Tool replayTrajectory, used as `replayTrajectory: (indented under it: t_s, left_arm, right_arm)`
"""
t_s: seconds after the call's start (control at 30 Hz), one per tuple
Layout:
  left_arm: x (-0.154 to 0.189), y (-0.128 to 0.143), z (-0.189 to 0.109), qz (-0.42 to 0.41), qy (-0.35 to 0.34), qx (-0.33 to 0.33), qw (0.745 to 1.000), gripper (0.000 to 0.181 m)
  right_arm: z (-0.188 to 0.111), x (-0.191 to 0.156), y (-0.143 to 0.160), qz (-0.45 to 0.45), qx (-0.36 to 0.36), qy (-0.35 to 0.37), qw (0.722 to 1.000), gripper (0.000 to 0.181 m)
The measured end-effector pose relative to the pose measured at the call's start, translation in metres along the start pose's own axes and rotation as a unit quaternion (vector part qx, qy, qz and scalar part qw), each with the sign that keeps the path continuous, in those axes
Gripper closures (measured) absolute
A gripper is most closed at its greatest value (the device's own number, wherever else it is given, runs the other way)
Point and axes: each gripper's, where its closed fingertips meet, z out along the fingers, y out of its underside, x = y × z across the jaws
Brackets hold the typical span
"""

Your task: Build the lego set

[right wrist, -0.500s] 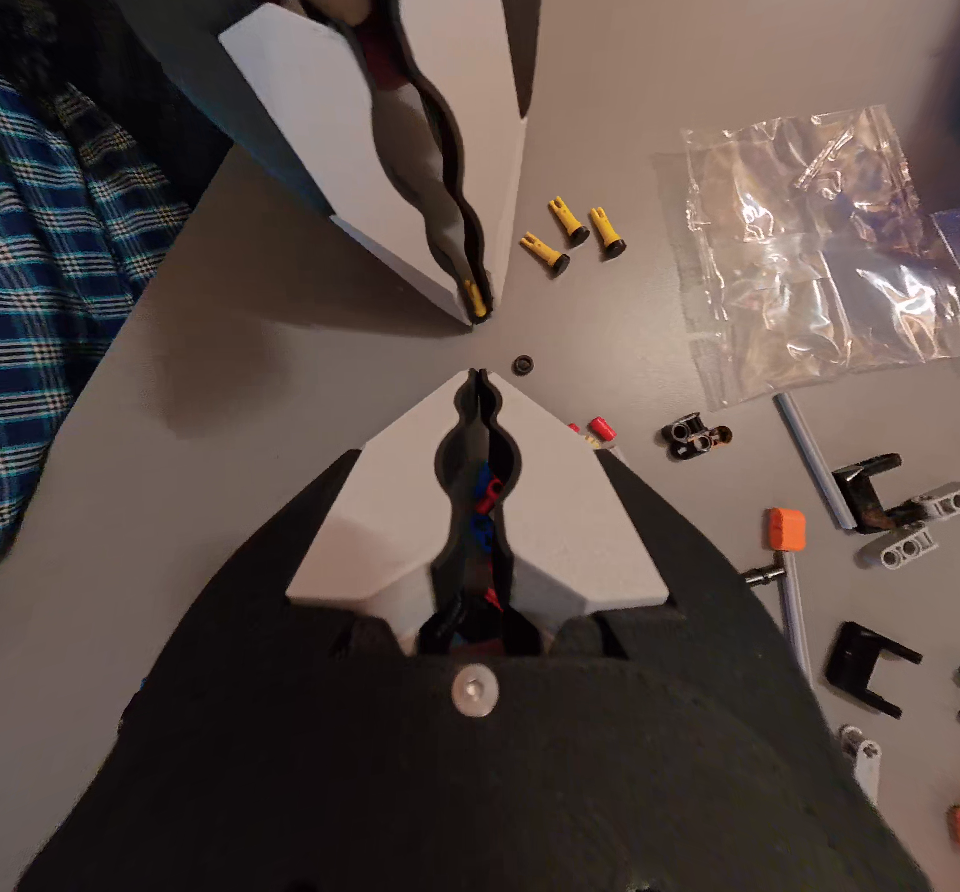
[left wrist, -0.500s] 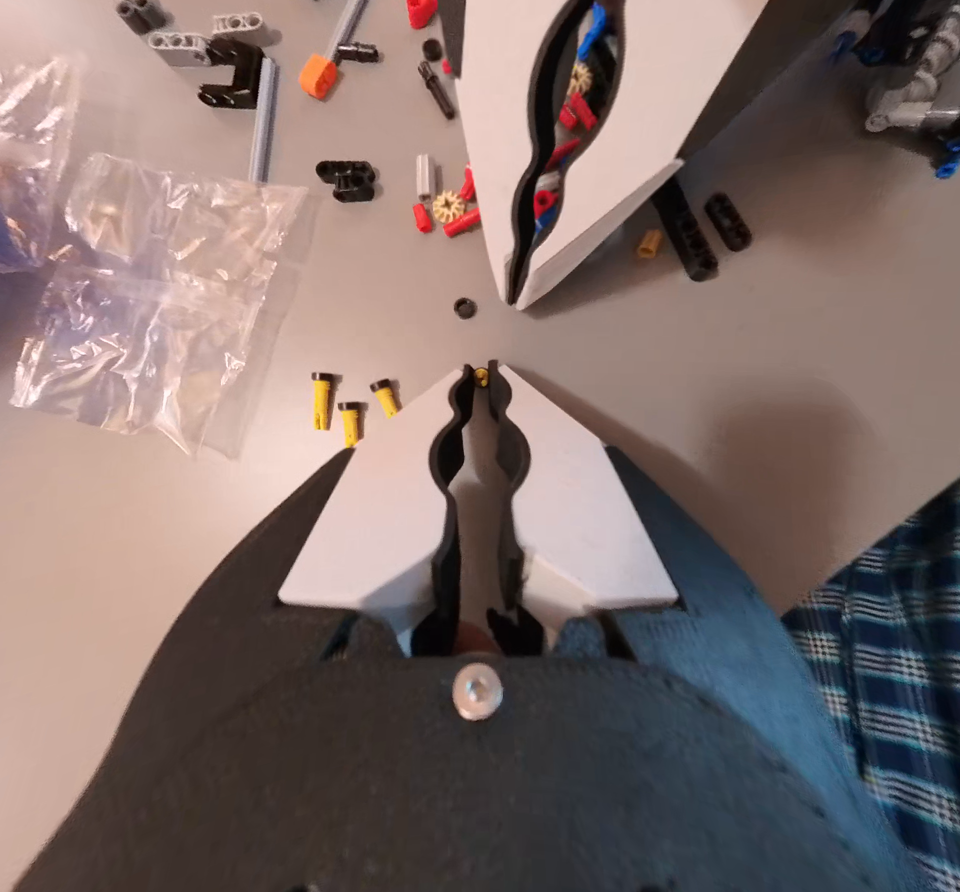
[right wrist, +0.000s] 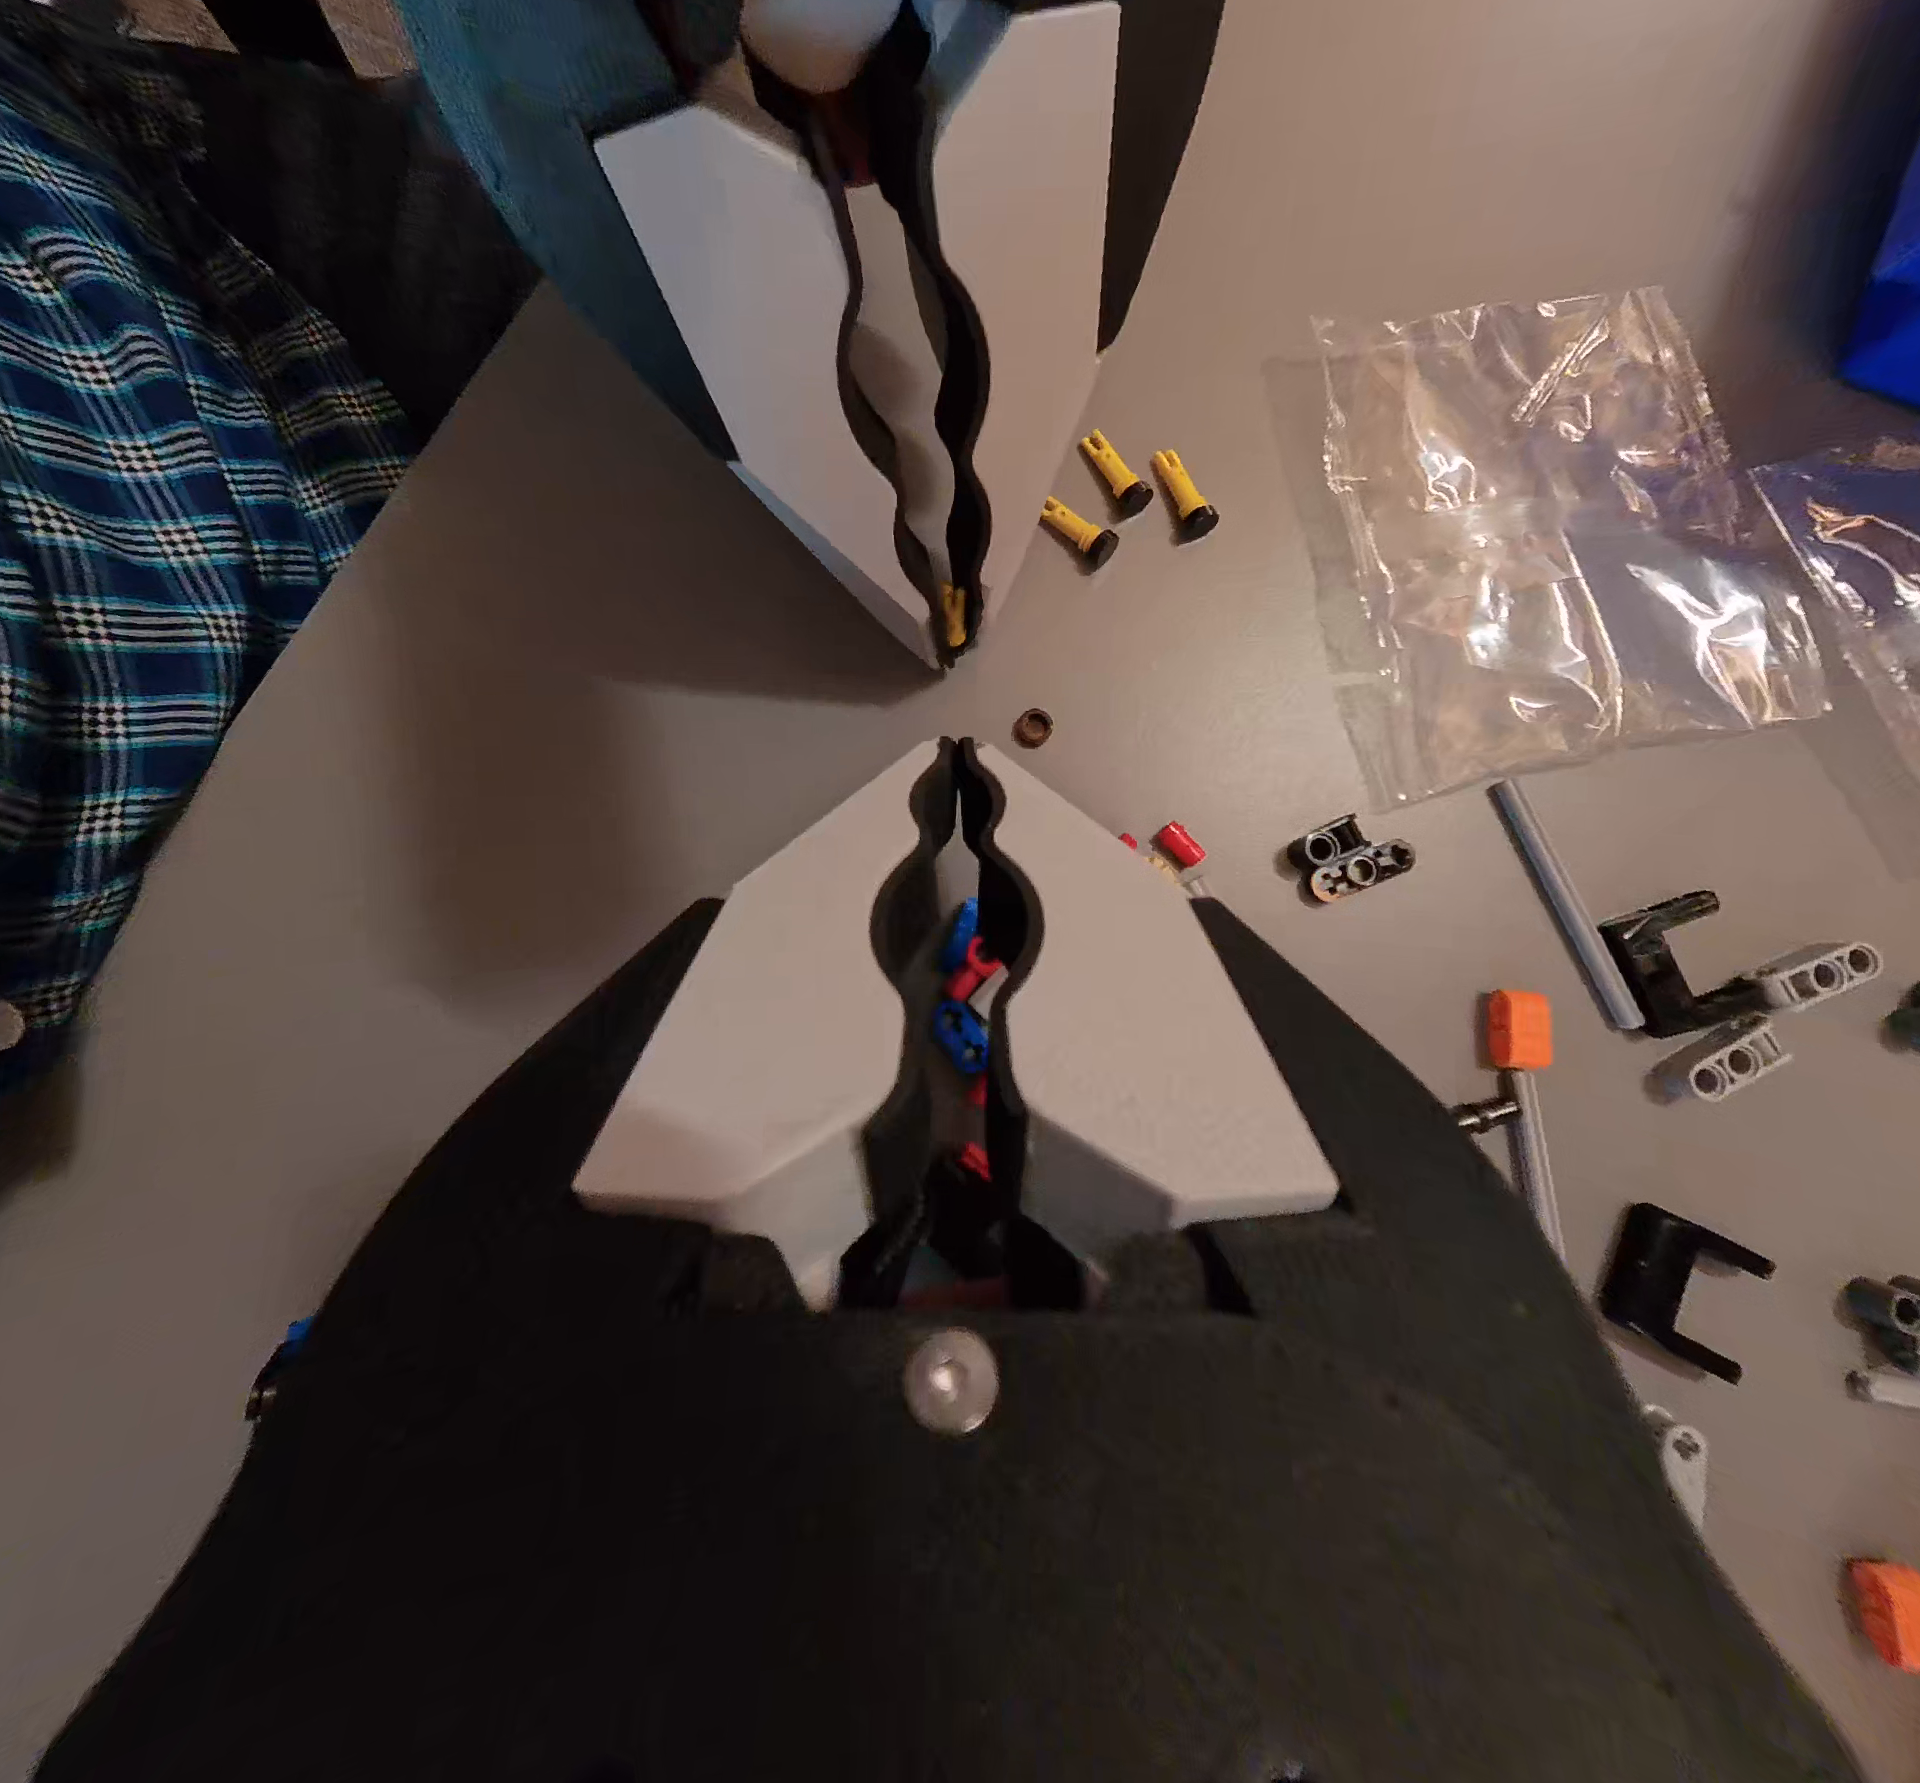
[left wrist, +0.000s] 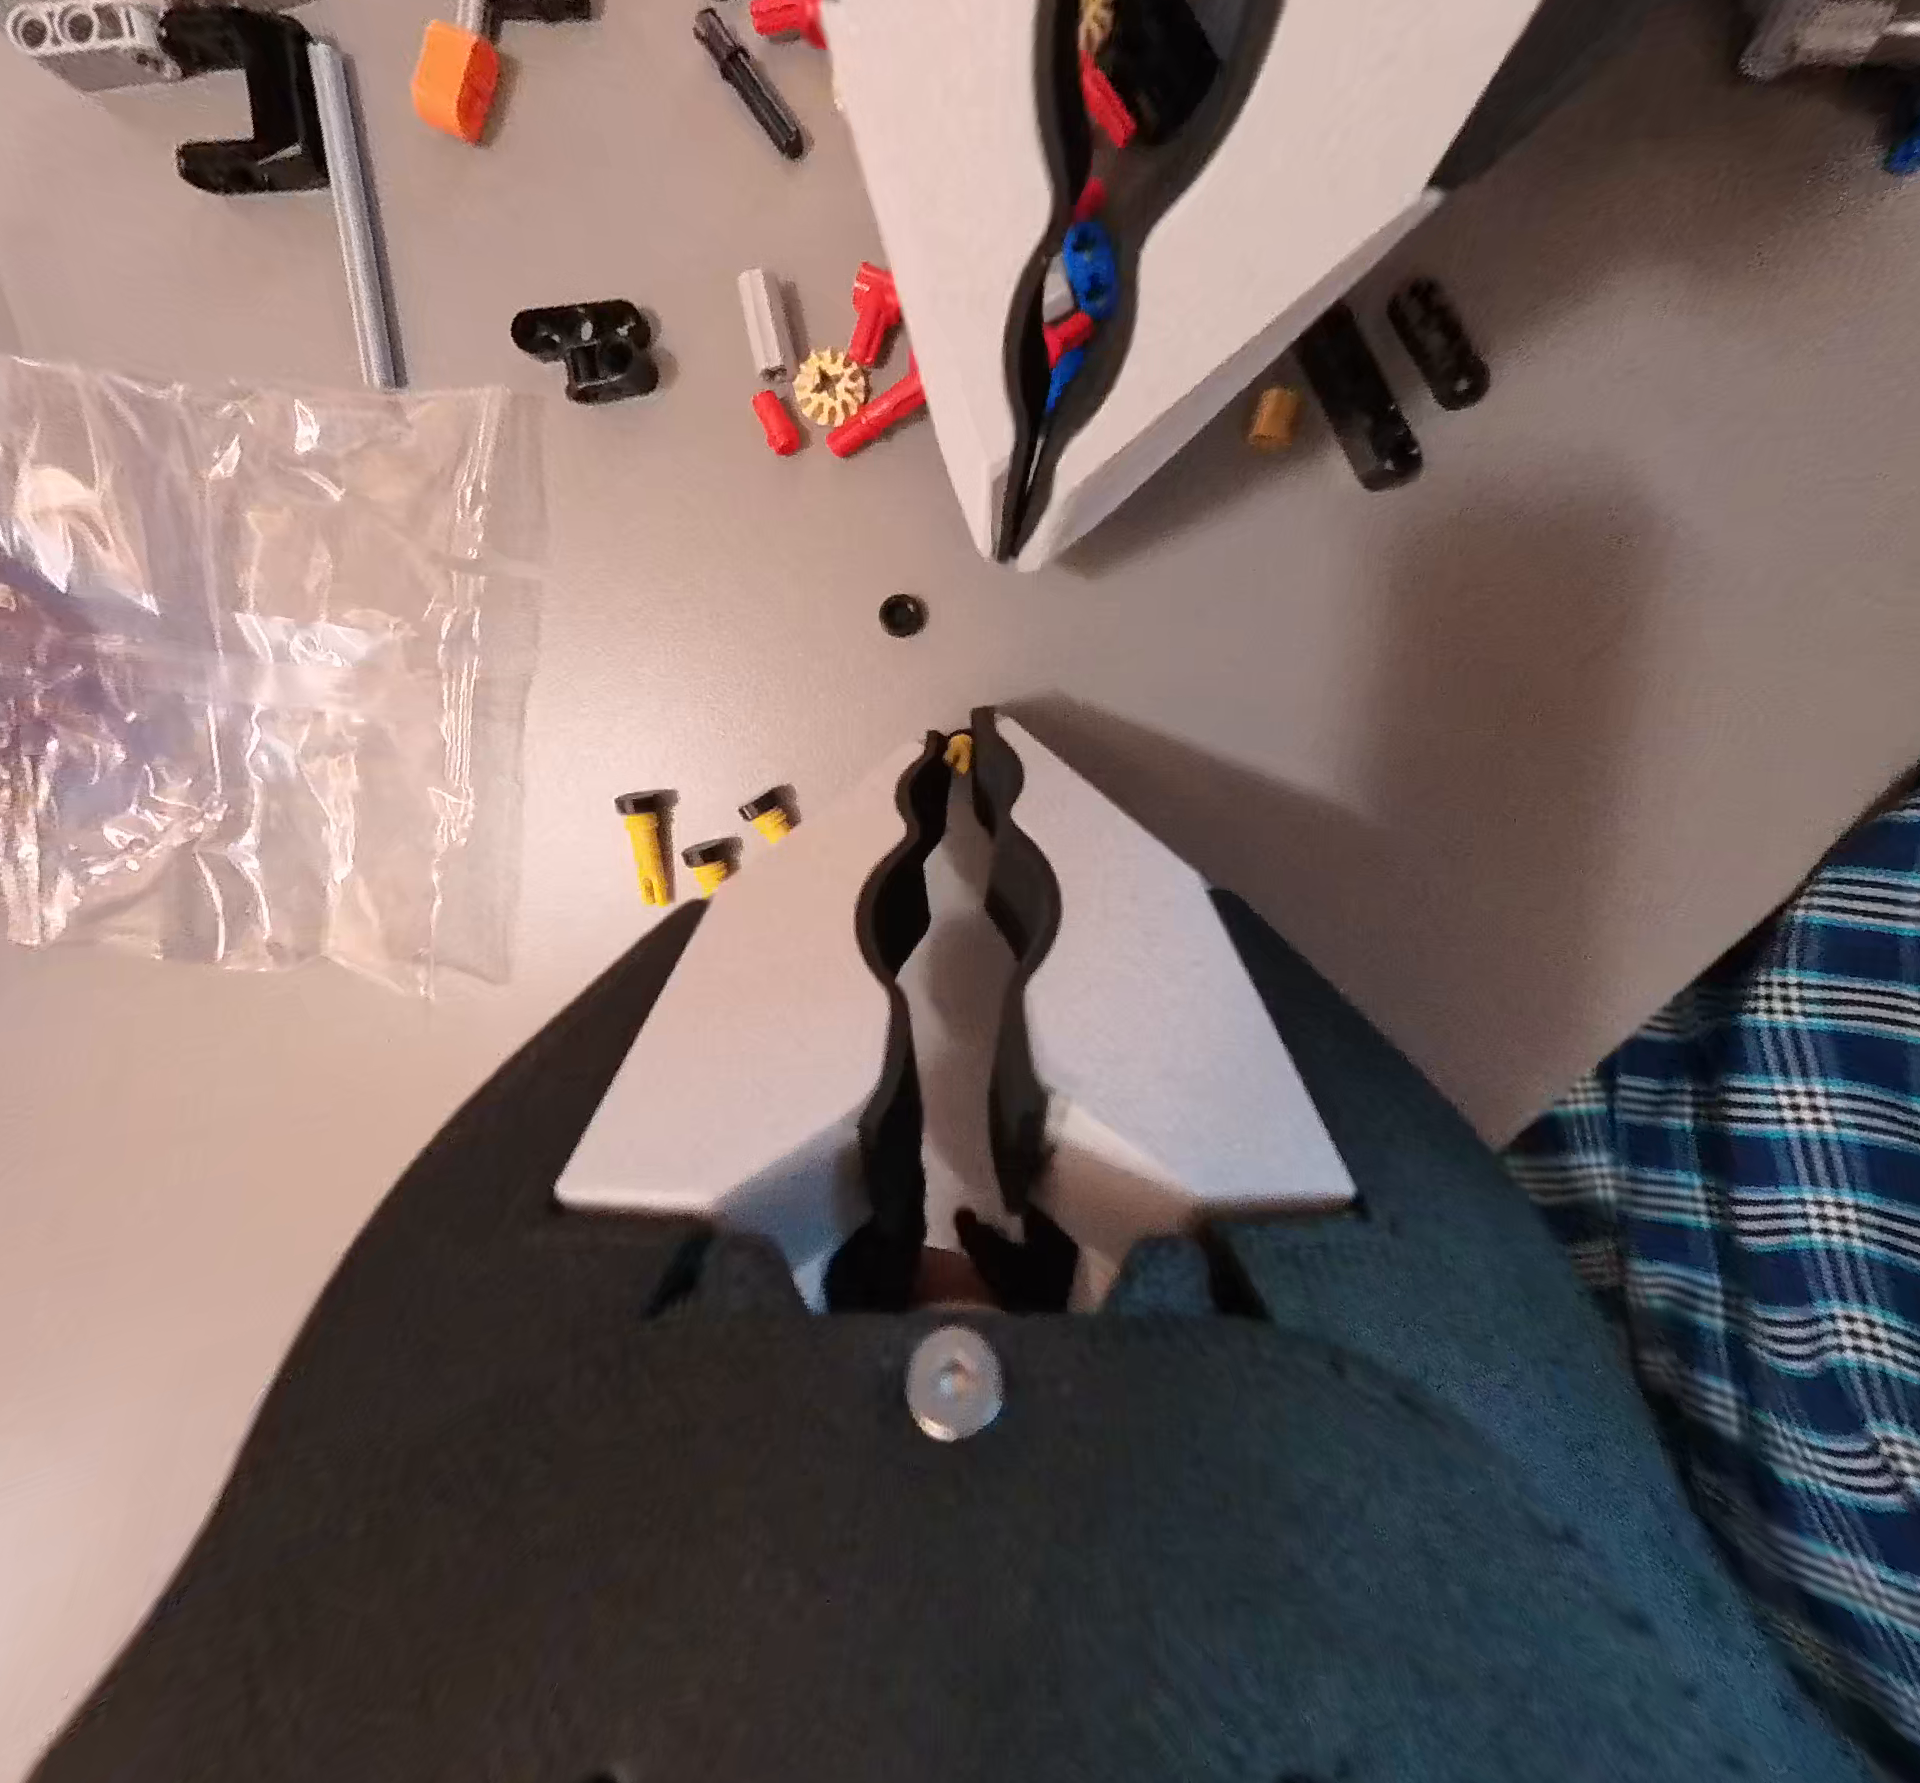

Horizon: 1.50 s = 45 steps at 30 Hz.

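Note:
My left gripper [left wrist: 961, 734] is shut on a small yellow pin [left wrist: 958, 752] at its tips, just above the grey table. The right wrist view shows it too [right wrist: 948, 653], with the pin [right wrist: 951, 613]. My right gripper [right wrist: 956, 751] is shut, tip to tip with the left and a short gap apart; it also shows in the left wrist view [left wrist: 1013, 538]. Blue and red pieces [right wrist: 958, 1001] show through the gap behind its tips; I cannot tell if they are held. A small black ring [left wrist: 901, 614] lies beside both tips. Three more yellow pins [left wrist: 712, 850] lie to the left.
Clear plastic bags [left wrist: 239, 653] lie at the left. Loose parts are scattered beyond: red pins and a tan gear [left wrist: 828, 388], black connectors [left wrist: 587, 346], grey axles [left wrist: 358, 216], an orange piece [left wrist: 454, 76]. The table edge and plaid cloth [left wrist: 1766, 1266] are at the right. My left and right fingertips are right by each other.
Both grippers have shifted slightly, and the left gripper now stands steeper in the right wrist view. It still holds the yellow pin. The loose parts have not moved.

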Motion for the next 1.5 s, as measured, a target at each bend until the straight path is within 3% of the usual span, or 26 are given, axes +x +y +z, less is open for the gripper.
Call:
replayTrajectory:
  t_s: [0.27, 0.57, 0.9, 1.5]
  left_arm:
    - [0.001, -0.004, 0.000, 0.041, -0.030, 0.033, 0.998, 0.178]
    - [-0.007, 0.001, -0.009, 0.017, -0.047, 0.063, 0.997, 0.160]
    - [-0.010, -0.002, -0.010, -0.011, -0.059, 0.082, 0.995, 0.179]
    - [-0.009, -0.001, -0.008, -0.020, 0.004, 0.047, 0.999, 0.180]
  right_arm:
    - [-0.002, -0.001, -0.002, 0.002, 0.008, 0.003, 1.000, 0.181]
    - [-0.006, 0.004, 0.000, 0.014, 0.029, 0.007, 0.999, 0.181]
    - [-0.009, 0.003, -0.001, 0.013, 0.036, 0.004, 0.999, 0.181]
    - [-0.009, 0.002, -0.001, 0.008, 0.036, 0.002, 0.999, 0.181]
